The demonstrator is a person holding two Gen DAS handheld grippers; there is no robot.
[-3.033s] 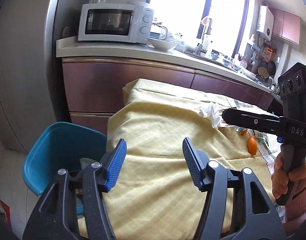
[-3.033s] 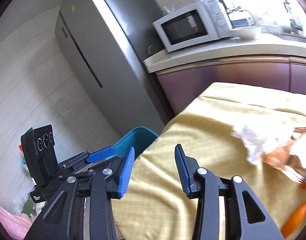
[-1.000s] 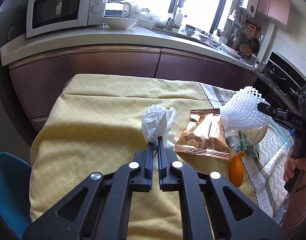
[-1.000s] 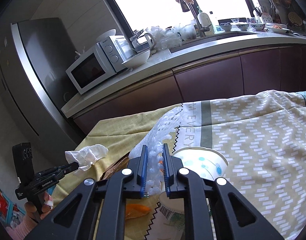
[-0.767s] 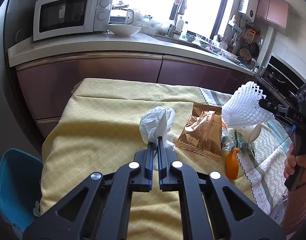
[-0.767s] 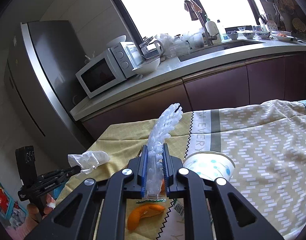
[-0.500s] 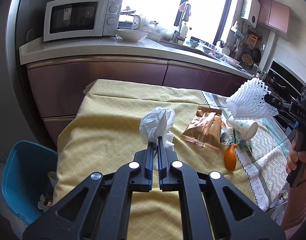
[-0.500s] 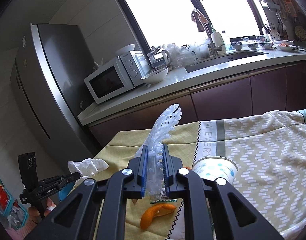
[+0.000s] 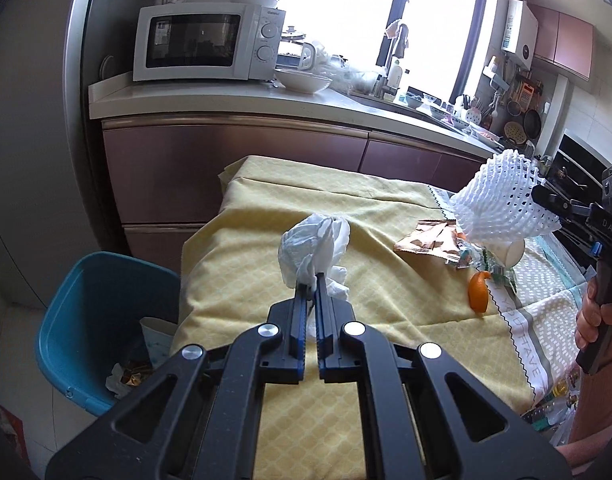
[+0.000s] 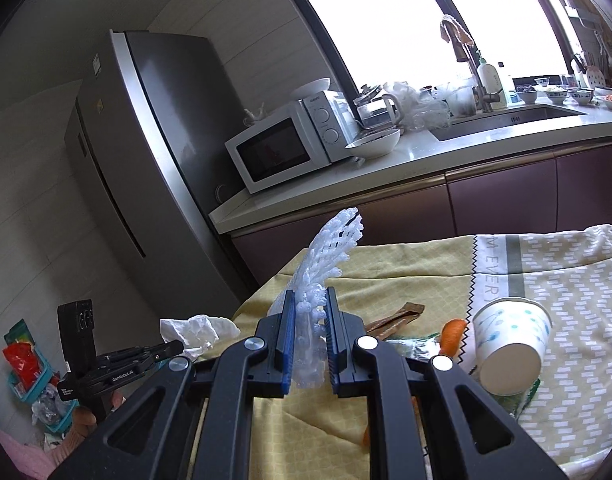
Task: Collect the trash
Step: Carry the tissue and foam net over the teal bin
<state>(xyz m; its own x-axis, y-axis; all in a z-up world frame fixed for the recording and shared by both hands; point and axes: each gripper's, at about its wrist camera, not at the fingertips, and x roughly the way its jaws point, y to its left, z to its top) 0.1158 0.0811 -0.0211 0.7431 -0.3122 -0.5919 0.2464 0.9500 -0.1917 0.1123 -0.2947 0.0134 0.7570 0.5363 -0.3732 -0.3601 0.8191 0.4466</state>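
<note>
The crumpled tissue [image 9: 314, 249] is clenched in the left tongs [image 9: 311, 280], lifted above the yellow-clothed desk [image 9: 385, 300]; the white foam net [image 10: 325, 264] is pinched in the right tongs [image 10: 309, 312]. Both pieces look to be in transit. Next, I judge, each must travel left to the blue bin [image 9: 86, 280] beside the desk's near-left corner, then be let go over it.

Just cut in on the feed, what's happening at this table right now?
A person is clearing trash with two handheld grippers. The left gripper is shut on a crumpled tissue, held above the table near the blue bin. The right gripper is shut on a white foam net, also lifted. A wrapper, orange peel and paper cup lie on the cloth.
</note>
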